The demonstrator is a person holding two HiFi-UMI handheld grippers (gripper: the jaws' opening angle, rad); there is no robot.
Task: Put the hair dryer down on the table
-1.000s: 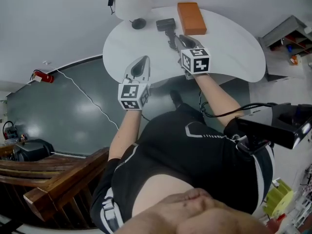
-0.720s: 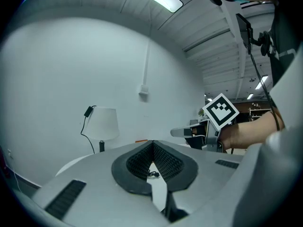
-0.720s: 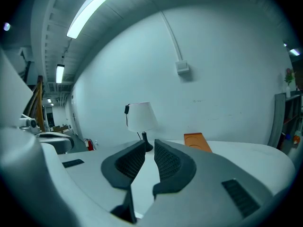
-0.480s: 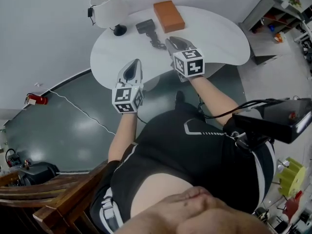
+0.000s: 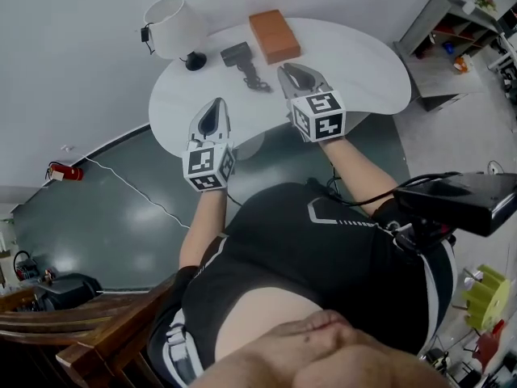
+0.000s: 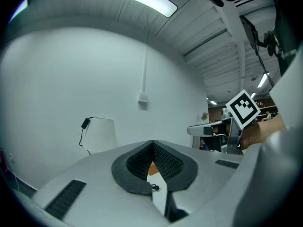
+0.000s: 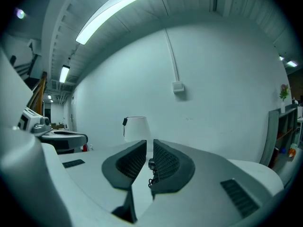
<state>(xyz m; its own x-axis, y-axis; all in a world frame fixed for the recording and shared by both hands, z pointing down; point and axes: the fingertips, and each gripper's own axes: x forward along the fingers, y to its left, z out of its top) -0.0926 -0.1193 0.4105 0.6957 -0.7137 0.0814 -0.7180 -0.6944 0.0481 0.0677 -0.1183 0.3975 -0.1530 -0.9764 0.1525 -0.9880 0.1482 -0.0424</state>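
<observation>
The dark hair dryer (image 5: 241, 61) lies on the round white table (image 5: 363, 63), between the lamp and the orange box, with nothing holding it. My right gripper (image 5: 297, 78) hovers just right of it, apart from it. In the right gripper view its jaws (image 7: 149, 148) have just been closing and stand a narrow slit apart, with nothing between them. My left gripper (image 5: 212, 120) hangs over the table's near edge. Its pads (image 6: 152, 148) meet at the tip and hold nothing.
A white lamp (image 5: 171, 24) stands at the table's far left and shows in both gripper views (image 6: 100, 134) (image 7: 136, 126). An orange box (image 5: 273, 35) lies behind the hair dryer. A shelf unit (image 5: 452, 23) stands to the right. Dark floor lies below the table.
My right gripper has drawn back and up from the hair dryer, which stays lying on the table. The left gripper has lifted slightly. The head view has shifted.
</observation>
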